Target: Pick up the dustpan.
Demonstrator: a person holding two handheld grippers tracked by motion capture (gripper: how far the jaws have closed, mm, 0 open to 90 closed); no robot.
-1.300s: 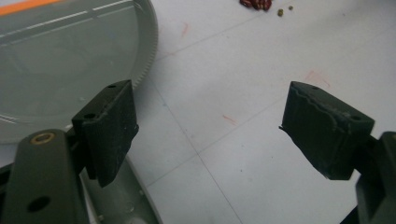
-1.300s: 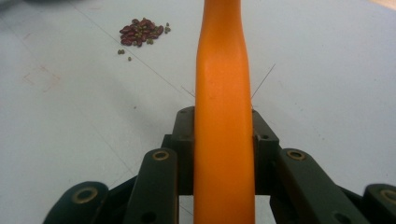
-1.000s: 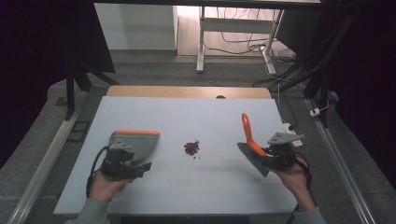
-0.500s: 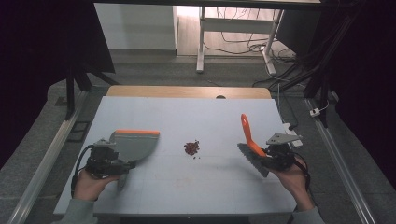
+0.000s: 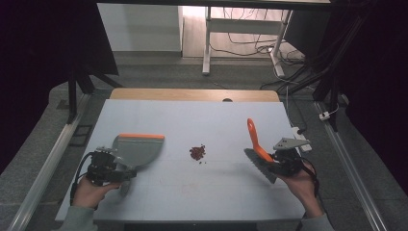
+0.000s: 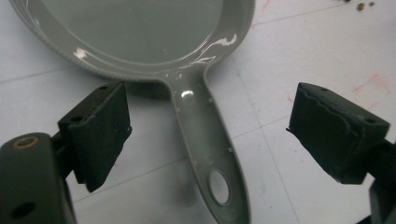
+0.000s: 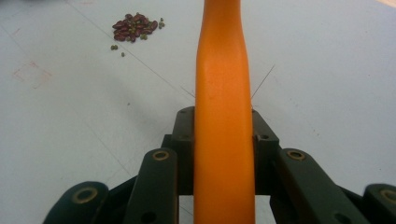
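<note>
A grey dustpan (image 5: 137, 149) with an orange front lip lies flat on the pale table (image 5: 192, 115), left of the middle. Its handle (image 6: 205, 140) runs between the pads of my left gripper (image 6: 210, 121), untouched by either. Those jaws have just been opening and stand wide apart, so my left gripper (image 5: 122, 174) is open. My right gripper (image 5: 272, 161) is shut on the orange handle (image 7: 223, 93) of a hand brush (image 5: 255, 144), held at the table's right with the handle pointing up and away. A small pile of red-brown beans (image 5: 197, 152) lies between dustpan and brush.
A few stray greenish beans (image 7: 116, 49) lie beside the pile. A wooden strip (image 5: 192, 94) borders the table's far edge. Metal rails run along both sides, and a desk frame with cables stands on the floor beyond.
My left hand has slid left, back along the dustpan's handle, and its jaws have opened wider. The dustpan lies on the table. The right hand and brush have stayed put.
</note>
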